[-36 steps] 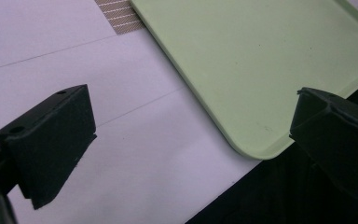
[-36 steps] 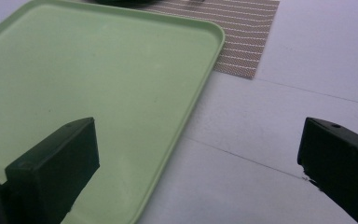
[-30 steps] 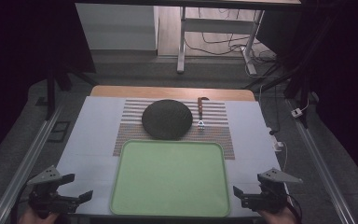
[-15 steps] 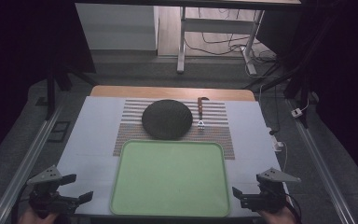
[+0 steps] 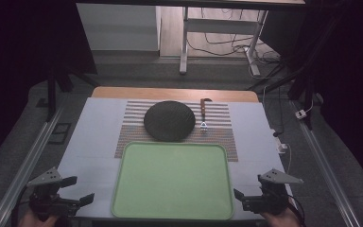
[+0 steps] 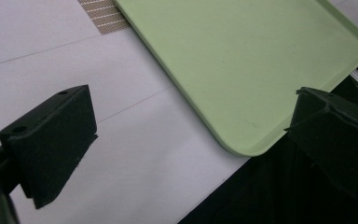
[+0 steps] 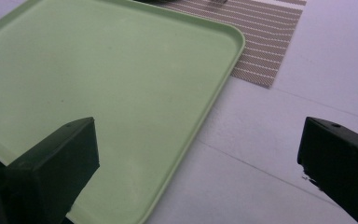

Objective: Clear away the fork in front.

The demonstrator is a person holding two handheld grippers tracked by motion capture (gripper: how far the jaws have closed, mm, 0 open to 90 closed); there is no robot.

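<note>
Tray [image 5: 172, 182] lies long axis left-right between left gripper [image 5: 73, 196] and right gripper [image 5: 240, 198], jaws spread.

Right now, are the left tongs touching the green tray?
Apart. In the left gripper view, the left tongs stand open, with white table between one jaw and the green tray.

So the table [image 5: 99, 137] has a pale grey-white top, with a strip of bare wood showing along its far edge. A brown and white striped woven placemat [image 5: 222, 142] lies flat in the middle of it. The big light green plastic tray [image 5: 172, 179] with rounded corners sits nearest the person; its far edge overlaps the mat's near edge and the rest is on the table, reaching right to the table's near edge.
</note>
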